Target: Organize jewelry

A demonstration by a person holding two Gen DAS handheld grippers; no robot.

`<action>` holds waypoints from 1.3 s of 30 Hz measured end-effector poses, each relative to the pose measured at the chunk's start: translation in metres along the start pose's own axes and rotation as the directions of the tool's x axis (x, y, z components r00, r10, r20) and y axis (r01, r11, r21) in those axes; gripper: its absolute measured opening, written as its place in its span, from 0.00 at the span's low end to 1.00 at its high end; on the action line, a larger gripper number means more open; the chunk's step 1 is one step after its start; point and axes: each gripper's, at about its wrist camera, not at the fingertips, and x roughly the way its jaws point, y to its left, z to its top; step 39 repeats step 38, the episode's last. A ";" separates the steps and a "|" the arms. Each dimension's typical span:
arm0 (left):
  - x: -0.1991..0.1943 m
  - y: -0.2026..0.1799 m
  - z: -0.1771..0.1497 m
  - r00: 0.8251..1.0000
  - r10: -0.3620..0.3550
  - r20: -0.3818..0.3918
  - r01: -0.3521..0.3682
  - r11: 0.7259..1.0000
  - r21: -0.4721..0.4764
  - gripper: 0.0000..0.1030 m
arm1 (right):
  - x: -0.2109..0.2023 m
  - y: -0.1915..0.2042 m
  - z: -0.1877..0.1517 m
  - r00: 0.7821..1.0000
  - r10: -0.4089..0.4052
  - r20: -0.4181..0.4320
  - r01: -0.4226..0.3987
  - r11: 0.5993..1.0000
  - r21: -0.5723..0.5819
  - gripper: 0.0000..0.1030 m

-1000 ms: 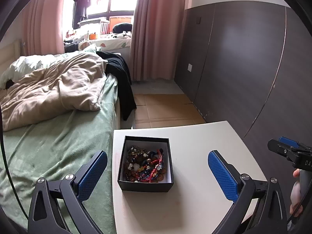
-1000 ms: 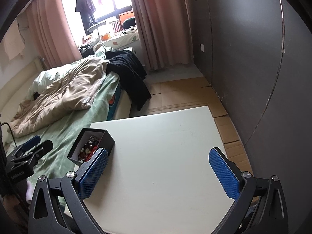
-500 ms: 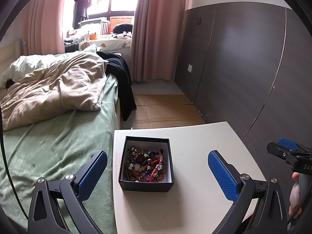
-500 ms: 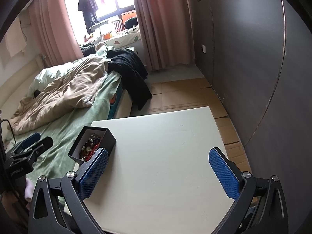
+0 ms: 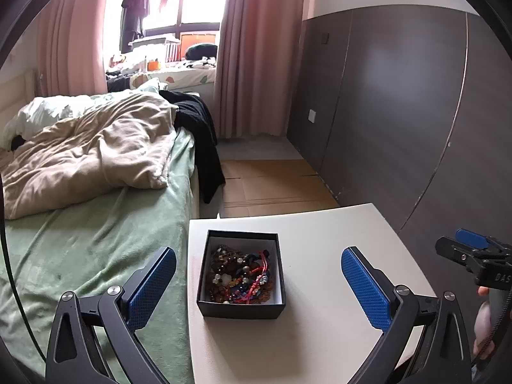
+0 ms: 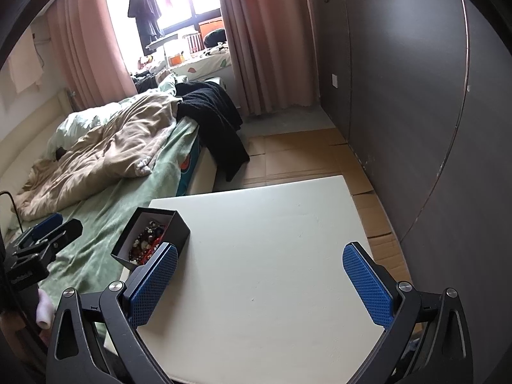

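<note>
A small black box (image 5: 240,312) full of tangled beaded bracelets and necklaces (image 5: 240,276) stands near the left edge of a white table (image 5: 323,240). My left gripper (image 5: 256,284) is open and empty, hovering above and just short of the box. My right gripper (image 6: 259,284) is open and empty over the table's middle, with the box (image 6: 177,228) to its left, just past its left finger. The right gripper shows at the right edge of the left wrist view (image 5: 470,249), and the left gripper at the left edge of the right wrist view (image 6: 44,233).
A bed with a green sheet (image 5: 83,243) and a beige duvet (image 5: 96,147) runs along the table's left side. A dark panelled wall (image 5: 400,112) stands to the right. Cardboard sheets (image 5: 272,182) cover the floor beyond the table.
The right gripper's view has shifted slightly, so the box sits a little higher and further right in it. The left gripper has barely moved. Both stay open.
</note>
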 end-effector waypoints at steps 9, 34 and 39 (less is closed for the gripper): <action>0.000 -0.001 0.002 1.000 -0.012 -0.007 0.012 1.000 0.000 1.00 | -0.001 -0.003 0.001 1.000 0.001 0.001 -0.001 1.000 0.001 1.00; -0.005 -0.004 0.001 0.999 -0.033 -0.010 0.033 0.999 0.007 1.00 | -0.006 -0.003 0.003 1.000 -0.005 0.023 0.006 1.000 -0.018 1.00; -0.006 -0.006 0.001 0.999 -0.034 -0.008 0.034 0.999 0.015 1.00 | -0.008 -0.005 0.004 1.000 -0.005 0.026 0.006 1.000 -0.012 1.00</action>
